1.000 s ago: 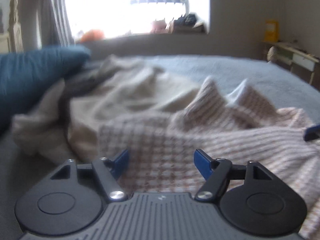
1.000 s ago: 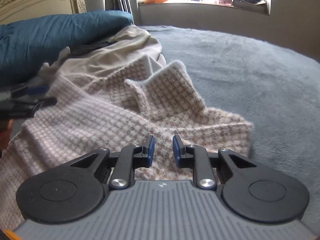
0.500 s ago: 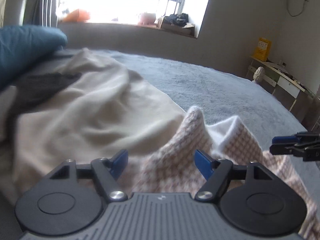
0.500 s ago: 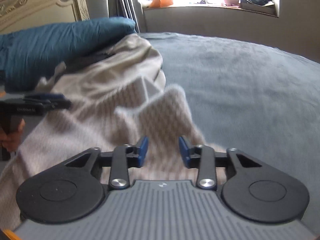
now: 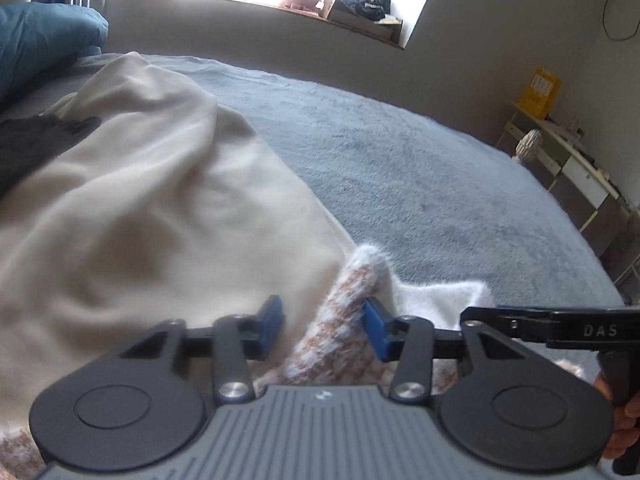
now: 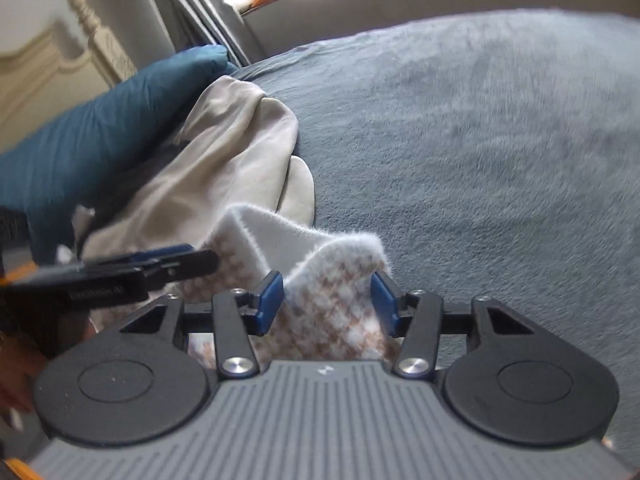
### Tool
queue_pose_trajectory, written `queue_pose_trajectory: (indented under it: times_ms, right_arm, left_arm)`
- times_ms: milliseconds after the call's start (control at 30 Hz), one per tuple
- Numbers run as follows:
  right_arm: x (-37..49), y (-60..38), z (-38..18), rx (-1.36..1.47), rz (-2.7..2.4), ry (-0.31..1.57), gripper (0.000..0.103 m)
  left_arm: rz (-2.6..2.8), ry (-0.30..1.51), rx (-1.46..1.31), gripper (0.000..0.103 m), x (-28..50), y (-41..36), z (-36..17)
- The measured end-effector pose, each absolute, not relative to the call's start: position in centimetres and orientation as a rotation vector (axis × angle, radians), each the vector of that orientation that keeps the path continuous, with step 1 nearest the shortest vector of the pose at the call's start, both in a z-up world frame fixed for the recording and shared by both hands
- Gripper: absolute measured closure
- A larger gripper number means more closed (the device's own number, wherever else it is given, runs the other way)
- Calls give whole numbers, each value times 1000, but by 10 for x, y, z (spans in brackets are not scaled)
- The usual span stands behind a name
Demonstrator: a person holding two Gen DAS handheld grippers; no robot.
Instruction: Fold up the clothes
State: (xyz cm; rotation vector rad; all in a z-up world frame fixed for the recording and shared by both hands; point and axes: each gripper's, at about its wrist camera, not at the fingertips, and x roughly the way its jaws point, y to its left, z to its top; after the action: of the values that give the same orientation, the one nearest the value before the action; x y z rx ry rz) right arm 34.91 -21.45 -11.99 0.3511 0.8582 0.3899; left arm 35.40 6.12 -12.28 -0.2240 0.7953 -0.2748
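On the grey bed [image 5: 420, 168], a fuzzy checked sweater [image 6: 340, 300] lies bunched up at 6 o'clock in both views. The left gripper [image 5: 323, 328] has its blue pads wide apart, with a fold of the sweater poking up between them. The right gripper [image 6: 328, 300] is spread wide too, with another fold between its pads. A cream cloth [image 5: 152, 208] lies at 9 o'clock, touching the sweater. A blue pillow [image 6: 104, 128] sits at 10 o'clock.
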Motion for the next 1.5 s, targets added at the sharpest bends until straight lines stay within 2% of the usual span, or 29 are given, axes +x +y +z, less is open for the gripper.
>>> queue_pose_trajectory:
  times_ms: [33, 67, 167, 300, 367, 400, 433, 533, 600, 700, 900, 1100, 1333, 1400, 1500]
  right_arm:
    - [350, -216, -121, 375, 390, 864, 55]
    - [351, -218, -121, 398, 390, 869, 55]
    - [351, -219, -121, 423, 388, 884, 56]
    - [352, -219, -124, 453, 365, 900, 55]
    - [353, -217, -125, 451, 350, 906, 56]
    - [352, -215, -126, 441, 339, 907, 66]
    - [352, -213, -126, 423, 327, 910, 82]
    - [345, -210, -120, 395, 324, 895, 90]
    - [337, -214, -113, 413, 330, 875, 91]
    - [318, -221, -98, 432, 355, 841, 92]
    - [255, -227, -62, 374, 439, 789, 92]
    - [166, -206, -45, 23, 559, 737, 92]
    - [115, -172, -98, -464, 539, 836, 88]
    - [108, -173, -86, -471, 548, 842, 87]
    - [98, -180, -46, -449, 566, 741, 82]
  left_arm:
    - [-282, 789, -223, 69, 352, 59, -121]
    - [-299, 786, -221, 71, 352, 56, -119]
    - [-319, 786, -160, 66, 350, 41, -119]
    - [-271, 794, -140, 66, 352, 35, -126]
    - [-242, 787, -143, 75, 352, 35, -126]
    - [-231, 783, -146, 81, 350, 35, -125]
    - [-232, 776, -154, 85, 347, 35, -123]
    - [-237, 754, -184, 90, 338, 39, -115]
    - [-252, 738, -213, 90, 330, 43, -107]
    - [-299, 696, -239, 90, 311, 51, -90]
    - [-424, 600, -51, 91, 222, 59, -74]
    - [-545, 498, 138, 91, 132, 67, -58]
    - [-574, 445, 598, 91, 79, 29, -125]
    - [-569, 435, 605, 90, 79, 27, -127]
    - [-565, 440, 583, 90, 84, 29, -124]
